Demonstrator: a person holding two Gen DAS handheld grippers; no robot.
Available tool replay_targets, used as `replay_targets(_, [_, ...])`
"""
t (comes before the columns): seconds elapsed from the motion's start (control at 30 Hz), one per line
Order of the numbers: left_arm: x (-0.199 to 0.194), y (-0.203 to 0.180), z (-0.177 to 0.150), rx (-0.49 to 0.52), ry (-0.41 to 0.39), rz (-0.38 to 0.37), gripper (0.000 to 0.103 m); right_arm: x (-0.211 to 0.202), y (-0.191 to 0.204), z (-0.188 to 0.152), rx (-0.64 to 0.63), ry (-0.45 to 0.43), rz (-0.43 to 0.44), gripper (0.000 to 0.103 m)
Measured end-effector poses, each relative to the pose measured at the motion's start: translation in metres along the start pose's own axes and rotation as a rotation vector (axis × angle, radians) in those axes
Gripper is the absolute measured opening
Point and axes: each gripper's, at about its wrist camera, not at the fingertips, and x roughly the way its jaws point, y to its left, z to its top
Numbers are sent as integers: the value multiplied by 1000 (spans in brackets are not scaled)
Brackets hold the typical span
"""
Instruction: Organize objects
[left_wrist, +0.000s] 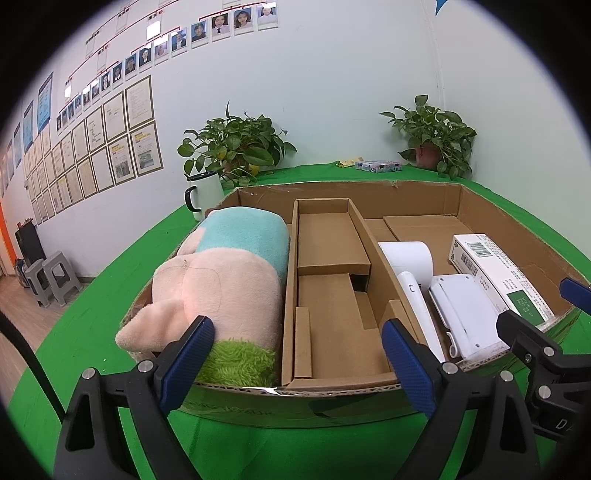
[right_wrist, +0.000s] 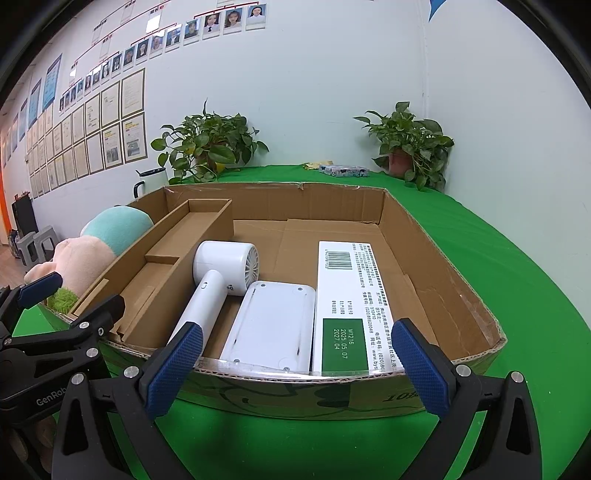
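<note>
A shallow cardboard box (left_wrist: 332, 400) (right_wrist: 443, 266) with a cardboard divider insert (left_wrist: 332, 295) (right_wrist: 162, 266) sits on the green table. In its left section lies a pink, teal and green plush toy (left_wrist: 221, 280) (right_wrist: 92, 254). Its right section holds a white hair dryer (left_wrist: 410, 273) (right_wrist: 221, 277), a flat white device (left_wrist: 465, 310) (right_wrist: 273, 325) and a long white carton with a green label (left_wrist: 498, 273) (right_wrist: 347, 295). My left gripper (left_wrist: 297, 369) is open and empty at the box's front wall. My right gripper (right_wrist: 297, 373) is open and empty, also at the front wall.
A white mug with a black handle (left_wrist: 205, 192) (right_wrist: 151, 181) stands behind the box's left corner. Two potted plants (left_wrist: 236, 147) (left_wrist: 436, 136) and a small patterned packet (left_wrist: 376, 166) sit at the table's back edge by the wall. Grey stools (left_wrist: 51, 277) stand on the floor at left.
</note>
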Motion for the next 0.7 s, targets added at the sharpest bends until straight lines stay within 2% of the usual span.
replay_targets(0.53, [-1,1,0,-4,1,-4,92,0,0,0,0,0,-1,103])
replay_targets(0.57, [-1,2,0,-4,1,-9,93,0,0,0,0,-1,0,103])
replay_targets(0.6, [-1,3,0,-6,2,-27,100,1,0,0,0,0,-1,103])
replay_targets(0.7, [1,4,0,-11,13,-41,102,1,0,0,1,-1,2,103])
